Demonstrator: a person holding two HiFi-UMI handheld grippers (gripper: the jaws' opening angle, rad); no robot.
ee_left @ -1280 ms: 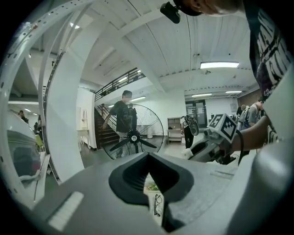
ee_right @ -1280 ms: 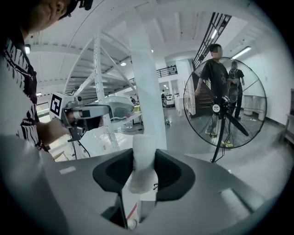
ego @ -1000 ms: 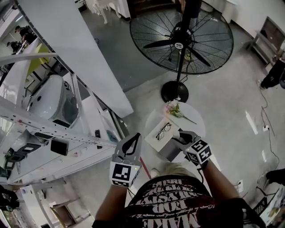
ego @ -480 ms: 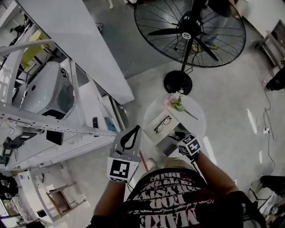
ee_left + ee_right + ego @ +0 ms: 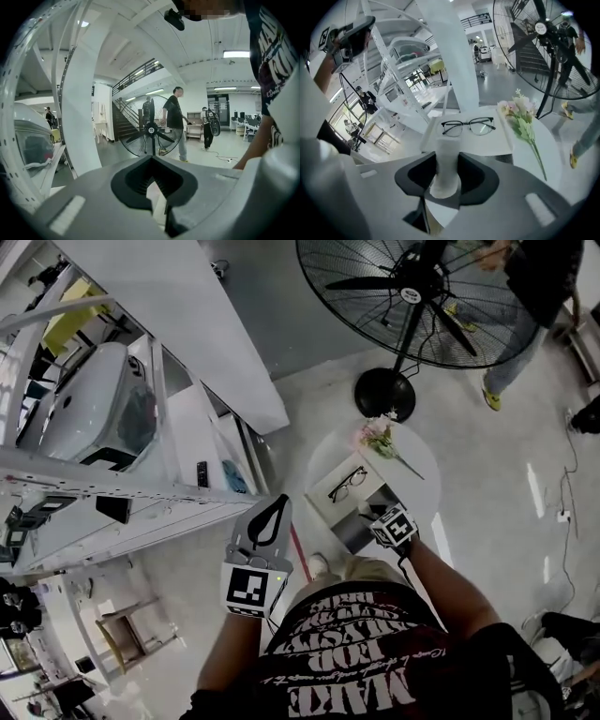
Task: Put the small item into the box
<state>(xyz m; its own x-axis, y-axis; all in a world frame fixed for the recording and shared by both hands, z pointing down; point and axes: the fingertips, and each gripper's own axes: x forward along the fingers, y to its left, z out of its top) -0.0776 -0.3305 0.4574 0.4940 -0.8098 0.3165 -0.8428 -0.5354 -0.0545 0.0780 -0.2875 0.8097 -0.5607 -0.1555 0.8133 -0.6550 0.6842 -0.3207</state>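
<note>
1. Position change. Over the last second your right gripper has moved in from the near edge of the tabletop. In the head view it now sits over the near right part of the grey box. A person has also walked in beside the fan. That person is well apart from the work area.

2. Right gripper state. The jaws are clamped on the item, a pale roll standing upright between them. The grip looks centred, with the top of the item rising above the jaws.

3. Left gripper state. The jaws are closed, tips together, with nothing between them. It hangs left of the tabletop, well apart from the box, and plays no part at present.

4. Surroundings. A white panel lies just beyond the right gripper and carries glasses. A flower lies on the tabletop to its right. Whether the panel is the lid of the box cannot be told.

5. Meaning for the task. The carry appears nearly complete, and the item is not yet released. The likely next step is to lower the item into the box opening and then part the jaws. The opening itself is largely hidden under the gripper body, so confirm alignment in the head view before you release. Keep clear of the glasses.
</note>
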